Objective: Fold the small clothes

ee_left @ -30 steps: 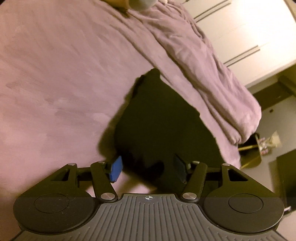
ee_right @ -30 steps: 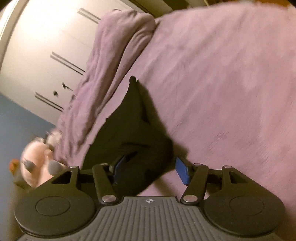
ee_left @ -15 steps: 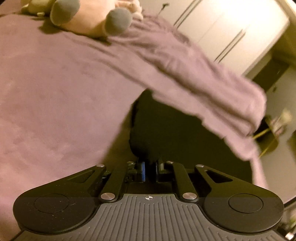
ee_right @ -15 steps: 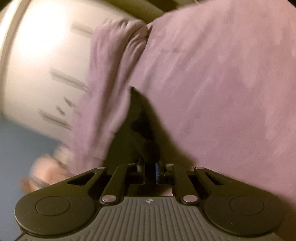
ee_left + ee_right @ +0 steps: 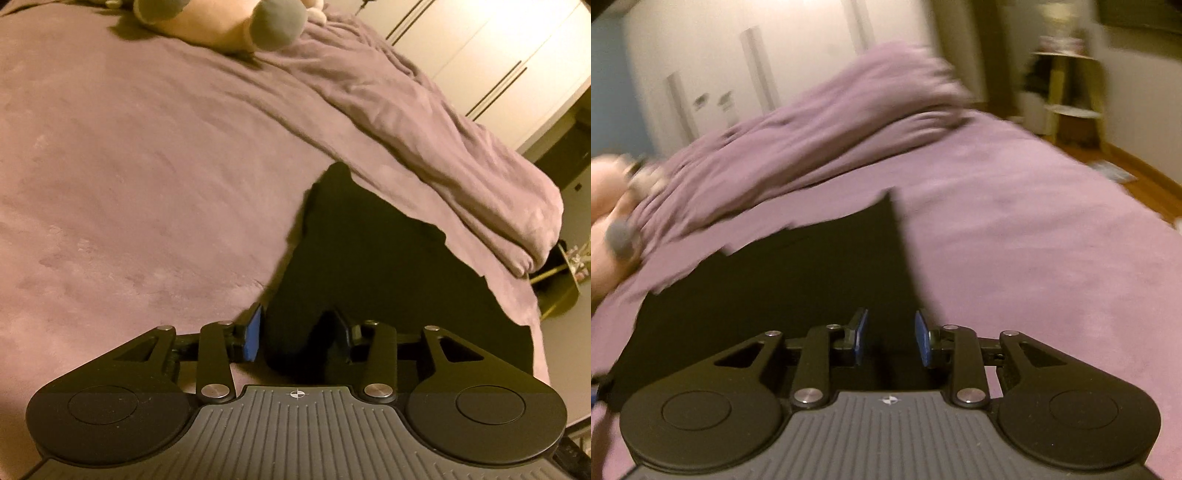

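A black garment (image 5: 369, 258) lies spread on the purple bed cover (image 5: 129, 184). My left gripper (image 5: 297, 334) hangs low over its near left corner. Its jaws are opening, and a bunched fold of the cloth stands between the pads with a thin gap at the blue pad. In the right wrist view the same garment (image 5: 812, 266) lies flat with a straight right edge. My right gripper (image 5: 892, 338) is over the near right corner, jaws opening, with black cloth seen between and below the pads, not pinched.
A rumpled purple blanket (image 5: 424, 122) is heaped along the bed's far side behind the garment. A pink and grey plush toy (image 5: 229, 22) lies at the head end. White wardrobe doors (image 5: 498, 55) stand beyond, and a yellow shelf (image 5: 1071, 92) stands past the bed's corner.
Both grippers went from open to shut on the garment's near edge, and now their jaws have parted again. The right view has rolled and lifted; the cloth lies flatter.
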Tool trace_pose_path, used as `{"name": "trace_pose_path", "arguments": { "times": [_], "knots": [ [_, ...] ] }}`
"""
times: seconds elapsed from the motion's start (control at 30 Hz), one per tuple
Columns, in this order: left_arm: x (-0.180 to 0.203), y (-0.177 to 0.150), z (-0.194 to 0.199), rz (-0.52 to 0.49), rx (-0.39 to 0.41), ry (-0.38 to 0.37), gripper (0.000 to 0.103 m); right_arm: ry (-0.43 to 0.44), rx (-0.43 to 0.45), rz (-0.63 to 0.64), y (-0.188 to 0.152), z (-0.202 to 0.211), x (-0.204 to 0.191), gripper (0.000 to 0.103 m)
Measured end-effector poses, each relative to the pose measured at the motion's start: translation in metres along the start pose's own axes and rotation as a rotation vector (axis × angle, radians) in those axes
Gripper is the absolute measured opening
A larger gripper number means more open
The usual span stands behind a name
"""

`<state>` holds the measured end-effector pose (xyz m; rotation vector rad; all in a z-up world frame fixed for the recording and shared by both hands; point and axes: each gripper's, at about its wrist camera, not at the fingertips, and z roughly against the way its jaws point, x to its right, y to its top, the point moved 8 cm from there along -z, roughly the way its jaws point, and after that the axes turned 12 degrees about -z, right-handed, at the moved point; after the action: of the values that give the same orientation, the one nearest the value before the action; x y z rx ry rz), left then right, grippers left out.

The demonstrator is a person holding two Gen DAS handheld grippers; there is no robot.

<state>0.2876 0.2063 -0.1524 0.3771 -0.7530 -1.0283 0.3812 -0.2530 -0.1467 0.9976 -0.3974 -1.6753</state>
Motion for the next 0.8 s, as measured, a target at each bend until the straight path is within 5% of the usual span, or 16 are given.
{"name": "trace_pose_path", "arguments": {
  "times": [0.1,0.37,0.43,0.57,0.8],
  "knots": [
    [0.0,0.001,-0.003,-0.003,-0.006,0.001,0.046,0.002,-0.025,0.086,-0.013,-0.022,-0.02,0.023],
    [-0.003,0.002,-0.01,-0.007,-0.028,-0.033,0.045,-0.223,0.053,0.137,-0.018,-0.02,0.01,0.018],
    [-0.004,0.002,-0.011,0.007,-0.032,-0.049,0.043,-0.195,0.056,0.118,-0.019,-0.011,0.005,0.019],
    [-0.006,0.004,-0.014,0.08,-0.045,-0.117,0.019,-0.07,0.043,0.144,-0.029,-0.002,-0.026,0.019],
    [-0.005,0.009,-0.008,0.122,-0.019,-0.167,0.015,0.099,-0.041,0.253,-0.072,-0.01,-0.095,0.019]
  ]
}}
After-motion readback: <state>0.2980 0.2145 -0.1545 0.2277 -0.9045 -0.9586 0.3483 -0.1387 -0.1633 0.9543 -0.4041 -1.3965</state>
